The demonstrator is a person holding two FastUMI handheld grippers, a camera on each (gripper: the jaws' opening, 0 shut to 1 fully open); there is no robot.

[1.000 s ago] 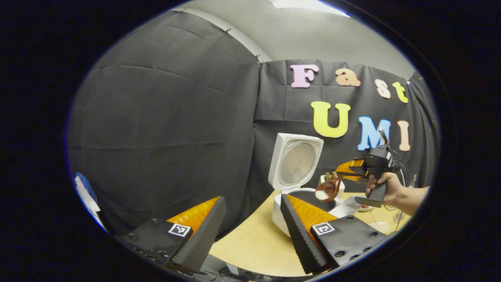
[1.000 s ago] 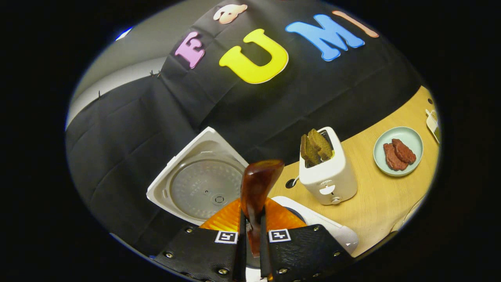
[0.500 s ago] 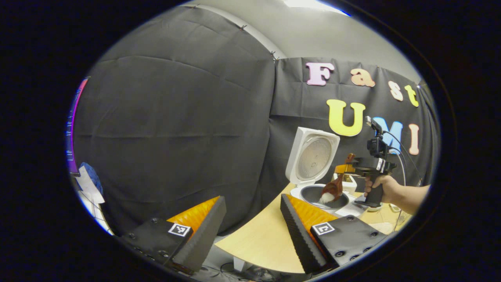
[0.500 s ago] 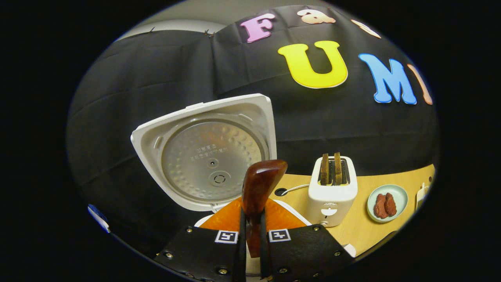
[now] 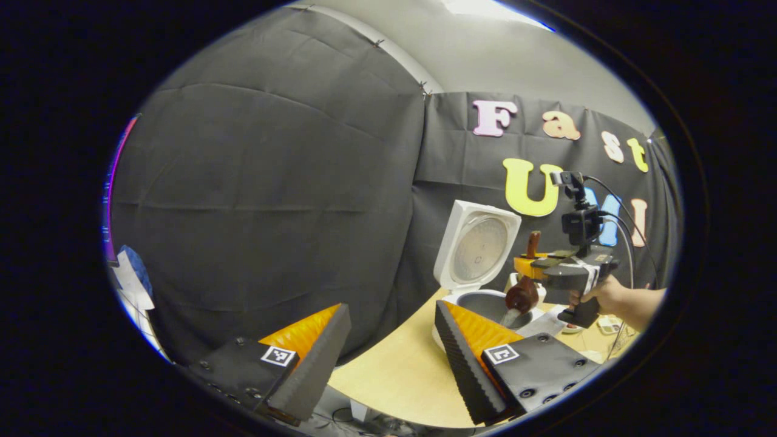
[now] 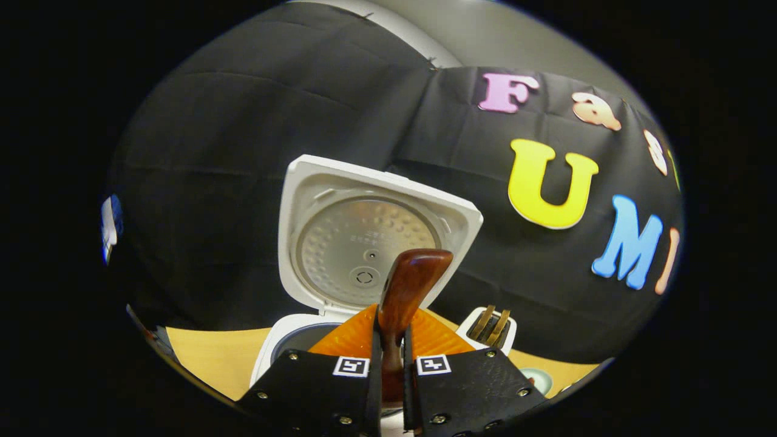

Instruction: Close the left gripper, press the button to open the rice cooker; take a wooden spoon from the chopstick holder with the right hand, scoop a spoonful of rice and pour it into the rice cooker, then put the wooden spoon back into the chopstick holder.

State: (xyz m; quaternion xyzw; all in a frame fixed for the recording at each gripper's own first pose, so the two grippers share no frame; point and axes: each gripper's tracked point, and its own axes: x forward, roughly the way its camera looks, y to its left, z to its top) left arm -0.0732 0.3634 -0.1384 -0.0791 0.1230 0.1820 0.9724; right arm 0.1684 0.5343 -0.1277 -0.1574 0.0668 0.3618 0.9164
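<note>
The right gripper (image 6: pixel 388 370) squeezes the brown wooden spoon's (image 6: pixel 405 291) handle between both fingers. The spoon bowl (image 5: pixel 522 296) tips down over the white rice cooker (image 5: pixel 470 267), whose lid stands up. The left gripper (image 5: pixel 388 358) is wide apart, holding nothing.

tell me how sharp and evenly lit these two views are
Left gripper view: fisheye bends the table edge; the far wooden spoon and rice cooker look soft. Right gripper view: the spoon handle shows a glossy highlight, the cooker lid is sharp, the surroundings dim.
</note>
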